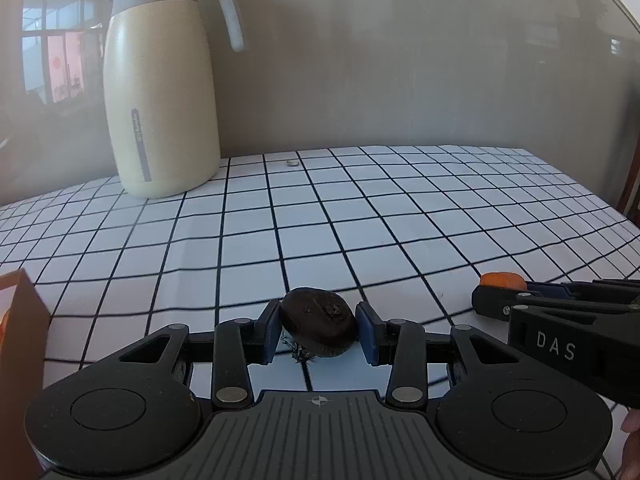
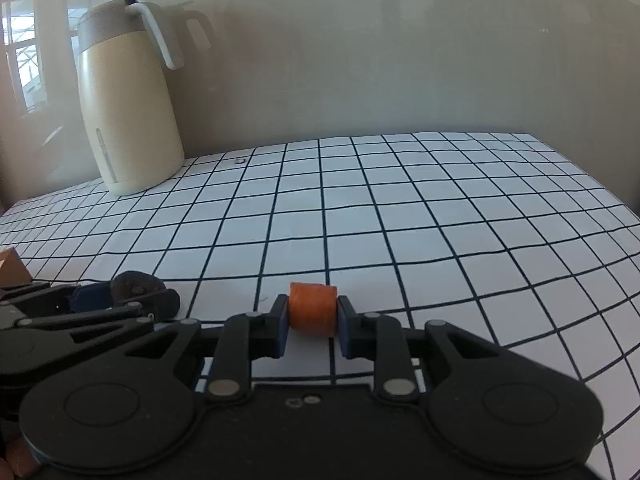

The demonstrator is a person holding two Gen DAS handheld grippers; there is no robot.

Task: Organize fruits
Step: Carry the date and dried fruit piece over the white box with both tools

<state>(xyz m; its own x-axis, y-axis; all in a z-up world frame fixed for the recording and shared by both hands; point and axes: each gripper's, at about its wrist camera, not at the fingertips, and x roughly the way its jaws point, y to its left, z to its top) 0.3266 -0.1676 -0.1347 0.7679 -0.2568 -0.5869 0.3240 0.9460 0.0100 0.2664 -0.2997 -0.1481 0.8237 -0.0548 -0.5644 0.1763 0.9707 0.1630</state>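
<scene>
**Left wrist view.** A dark fruit is seen on the checked tablecloth, bracketed by the narrowed jaws of the left gripper. The left-hand pad is laid against the fruit; whether the other pad presses on it cannot be made out. For a sound pick, the squeeze is best finished evenly on the fruit's widest part, so that the rounded body is not rolled out sideways, and the lift is best kept straight and gentle, since the skin looks wrinkled and soft. A brown box, judged to be the likely place for sorted fruit, is cut off at the frame's left edge, and its inside is not shown. The frayed dark bits under the fruit cannot be identified. A cream jug stands well apart at the back.

**Right wrist view.** An orange piece is clamped between the pads of the right gripper, low over the cloth. Whether it rests on the cloth or is lifted clear cannot be told, as its underside is hidden. The grip should be held steady while the other fruit is secured. The dark fruit is half hidden here behind the left gripper's fingers.
</scene>
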